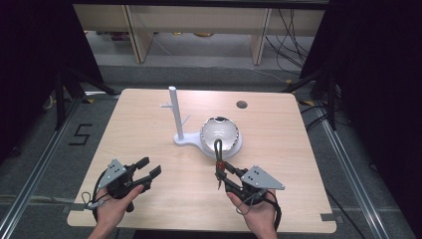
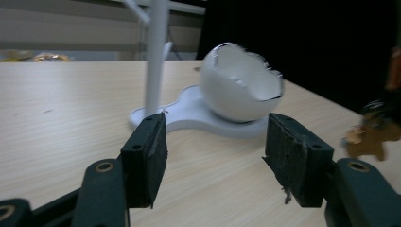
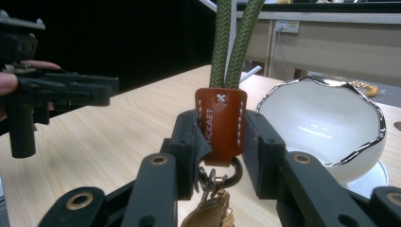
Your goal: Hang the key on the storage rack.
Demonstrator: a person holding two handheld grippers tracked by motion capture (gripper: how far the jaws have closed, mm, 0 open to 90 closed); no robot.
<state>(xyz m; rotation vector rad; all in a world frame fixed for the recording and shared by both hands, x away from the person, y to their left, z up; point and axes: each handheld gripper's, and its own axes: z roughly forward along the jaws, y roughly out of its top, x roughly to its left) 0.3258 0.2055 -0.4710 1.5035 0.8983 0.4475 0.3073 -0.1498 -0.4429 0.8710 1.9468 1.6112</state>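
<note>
Keychain (image 3: 221,124) position: clamped by its brown leather tab between the jaws of the right gripper (image 3: 221,142), which pinch the tab from both sides. From the tab a green cord loop (image 3: 232,42) rises upward; in the high view the loop (image 1: 218,147) reaches toward the near rim of the bowl (image 1: 220,133). Below the tab a metal ring (image 3: 222,176) hangs, with a tan leather piece beneath it. The right gripper (image 1: 221,172) is held above the table (image 1: 149,209), just in front of the bowl, with the hand gripping its body from below. The bowl is white, egg-shaped with a jagged silver rim, and sits on the round end of a white base; a white post (image 1: 175,112) with short side pegs stands on the other end of that base. The left gripper (image 1: 149,168) is held at the near left of the table, well apart from the base and from the keychain. Its jaws are spread, with nothing between them; through the gap the left gripper view shows bare tabletop, the post (image 2: 156,56) and the bowl (image 2: 241,85).
</note>
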